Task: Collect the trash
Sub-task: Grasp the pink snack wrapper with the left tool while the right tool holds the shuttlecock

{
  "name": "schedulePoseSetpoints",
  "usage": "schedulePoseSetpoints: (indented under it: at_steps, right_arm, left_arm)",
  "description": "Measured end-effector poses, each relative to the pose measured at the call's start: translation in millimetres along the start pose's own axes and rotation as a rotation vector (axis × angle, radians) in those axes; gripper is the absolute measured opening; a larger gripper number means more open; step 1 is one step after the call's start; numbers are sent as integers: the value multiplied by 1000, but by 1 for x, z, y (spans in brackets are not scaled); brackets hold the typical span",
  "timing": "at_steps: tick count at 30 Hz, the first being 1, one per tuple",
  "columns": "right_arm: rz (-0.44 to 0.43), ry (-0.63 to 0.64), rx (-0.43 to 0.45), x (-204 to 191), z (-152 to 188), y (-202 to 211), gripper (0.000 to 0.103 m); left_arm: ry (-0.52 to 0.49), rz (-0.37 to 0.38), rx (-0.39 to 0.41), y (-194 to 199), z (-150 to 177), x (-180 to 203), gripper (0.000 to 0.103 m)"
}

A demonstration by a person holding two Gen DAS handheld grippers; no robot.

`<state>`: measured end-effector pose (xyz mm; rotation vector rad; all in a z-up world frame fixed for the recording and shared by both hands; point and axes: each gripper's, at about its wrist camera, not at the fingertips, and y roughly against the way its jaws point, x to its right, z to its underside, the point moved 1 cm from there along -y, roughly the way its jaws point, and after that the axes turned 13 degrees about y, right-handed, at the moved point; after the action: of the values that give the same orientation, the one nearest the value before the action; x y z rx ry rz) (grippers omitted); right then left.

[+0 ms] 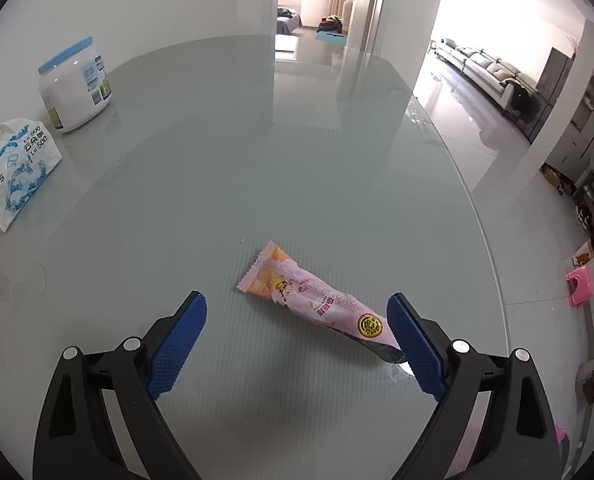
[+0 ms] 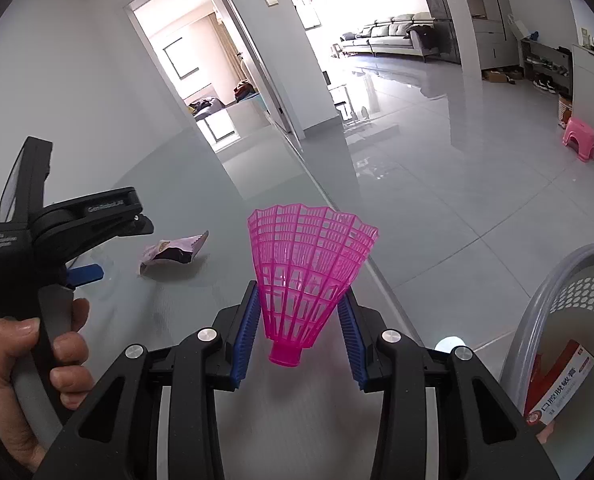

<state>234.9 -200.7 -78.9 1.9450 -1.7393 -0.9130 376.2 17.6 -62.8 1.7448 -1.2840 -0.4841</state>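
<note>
A pink snack wrapper (image 1: 317, 300) lies flat on the round glass table (image 1: 257, 152). My left gripper (image 1: 297, 308) hovers over it with jaws wide open, the right blue pad (image 1: 413, 344) beside the wrapper's near end. The right wrist view shows the same wrapper (image 2: 173, 254) to the left, with the left gripper (image 2: 85, 272) held by a hand (image 2: 29, 364) above it. My right gripper (image 2: 301, 300) is shut on a pink plastic shuttlecock (image 2: 309, 268), pads pressing its lower skirt, cone flaring upward. A grey perforated waste basket (image 2: 553, 292) stands at lower right, holding a red and white box (image 2: 557, 388).
A white jar with a blue lid (image 1: 75, 86) and a tissue pack (image 1: 17, 168) sit at the table's left side. The table edge (image 2: 381, 272) runs diagonally, with tiled floor beyond. A pink stool (image 2: 579, 138) stands by a cabinet.
</note>
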Motion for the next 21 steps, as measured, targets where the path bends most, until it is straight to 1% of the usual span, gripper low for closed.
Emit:
schedulePoseSetpoints:
  at_steps: [2,6,10,11,13,15,17,19,20,21]
  right_arm:
    - [-7,-1,5,2,0,2,38]
    - [-25,-7,6,7,1,6,38]
    - [-32,-6,8,9,-1,9,38]
    - [-33,-6,8,10,-1,9,38]
    - [-34,-7,6,10,-2,7,38]
    - [-35,-9,4,10,-2,7,38]
    - [-34,-10,3,10,-3,7,38]
    - [-33,-9,3,10,-3,7,38]
    - [-32,-9,1,9,-4,5,38]
    - [-35,-11,0,9,-4,4,38]
  left_arm:
    - [0,-27,-10,-7,0,5,90]
    - [20,-38,-56,-19,0,8,90]
    - [32,-51,-69,-26,1,7,89]
    - [28,-54,-65,-26,2,8,87]
    - [14,-51,-67,-27,5,10,77]
    - [12,-38,-84,-29,7,9,63]
    - [18,-26,-95,-30,8,5,59]
    - [25,-10,-91,-26,10,1,49]
    - [27,4,-98,-26,11,-1,40]
    - [31,21,-104,-24,12,-3,35]
